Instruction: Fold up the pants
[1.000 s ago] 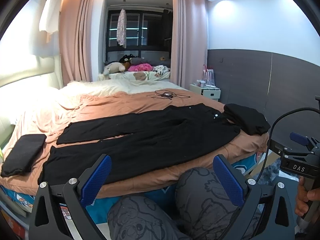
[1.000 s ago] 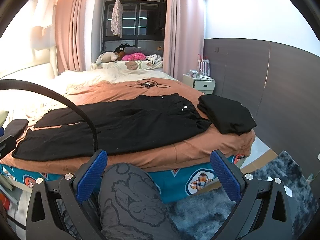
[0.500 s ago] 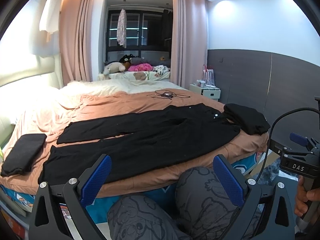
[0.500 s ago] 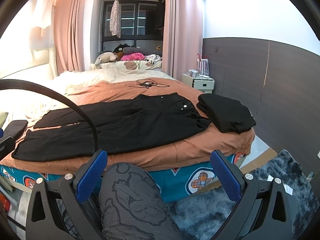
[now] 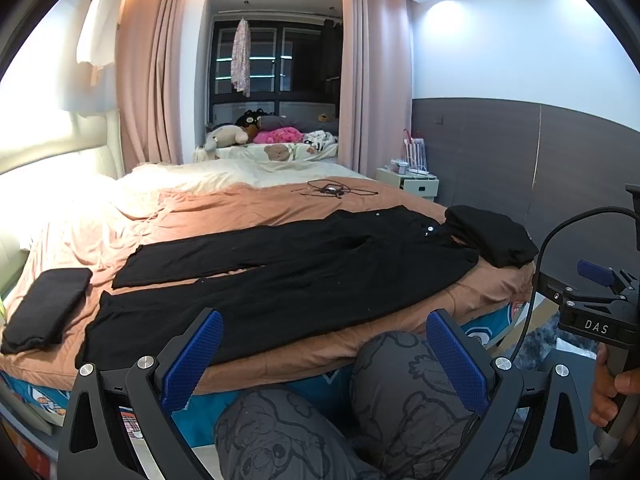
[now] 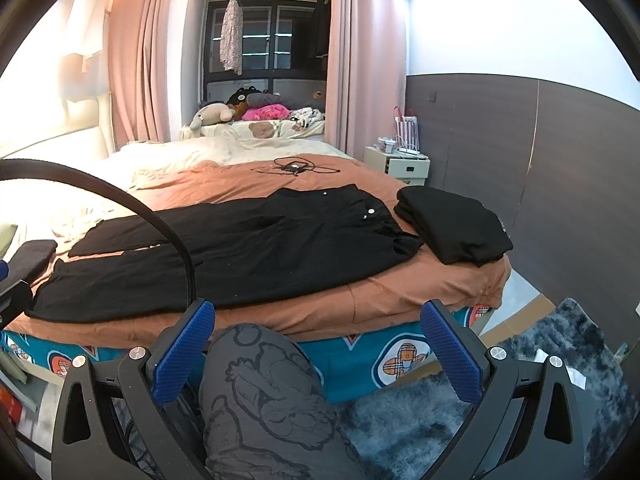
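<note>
Long black fabric pants (image 5: 288,276) are lying flat and unfolded across the near edge of the orange-covered bed (image 5: 248,208), waistband to the right, legs stretching left. The left claw (image 5: 324,354) and right claw (image 6: 318,344) are both gaping open, holding nothing.

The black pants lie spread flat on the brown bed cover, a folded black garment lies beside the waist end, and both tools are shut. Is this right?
Not quite: both tools are open, not shut. The left tool in the left wrist view and the right tool in the right wrist view both have their blue pads wide apart, holding nothing. The black pants, brown bed cover and folded black garment are as stated.
</note>
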Demonstrator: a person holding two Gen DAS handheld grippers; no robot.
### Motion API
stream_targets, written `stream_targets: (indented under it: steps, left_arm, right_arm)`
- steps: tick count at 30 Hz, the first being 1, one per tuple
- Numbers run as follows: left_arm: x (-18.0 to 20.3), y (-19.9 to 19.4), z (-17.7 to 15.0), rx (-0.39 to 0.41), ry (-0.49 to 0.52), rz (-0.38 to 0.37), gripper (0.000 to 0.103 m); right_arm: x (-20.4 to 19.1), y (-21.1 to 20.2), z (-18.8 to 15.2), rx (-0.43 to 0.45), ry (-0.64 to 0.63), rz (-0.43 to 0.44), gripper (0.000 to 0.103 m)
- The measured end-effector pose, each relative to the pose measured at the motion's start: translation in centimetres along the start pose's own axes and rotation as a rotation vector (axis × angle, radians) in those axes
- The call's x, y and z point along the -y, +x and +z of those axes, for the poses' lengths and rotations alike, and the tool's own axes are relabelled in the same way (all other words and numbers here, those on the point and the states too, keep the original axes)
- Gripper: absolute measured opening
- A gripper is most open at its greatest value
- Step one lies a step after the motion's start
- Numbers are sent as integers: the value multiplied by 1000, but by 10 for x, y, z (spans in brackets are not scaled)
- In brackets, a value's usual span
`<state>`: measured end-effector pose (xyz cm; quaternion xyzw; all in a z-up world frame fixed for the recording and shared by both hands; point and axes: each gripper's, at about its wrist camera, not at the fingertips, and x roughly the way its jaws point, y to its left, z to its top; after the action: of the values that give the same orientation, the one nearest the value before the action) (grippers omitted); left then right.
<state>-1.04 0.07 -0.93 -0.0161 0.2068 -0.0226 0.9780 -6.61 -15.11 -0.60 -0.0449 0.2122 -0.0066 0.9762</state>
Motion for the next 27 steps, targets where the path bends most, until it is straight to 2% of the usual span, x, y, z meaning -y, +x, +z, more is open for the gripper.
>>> stream_targets:
  steps: [27]
  left_arm:
    - [-6,4,-5,-7,-21,14,103]
  right_arm:
    - [0,3,-2,-4,2,-8,103]
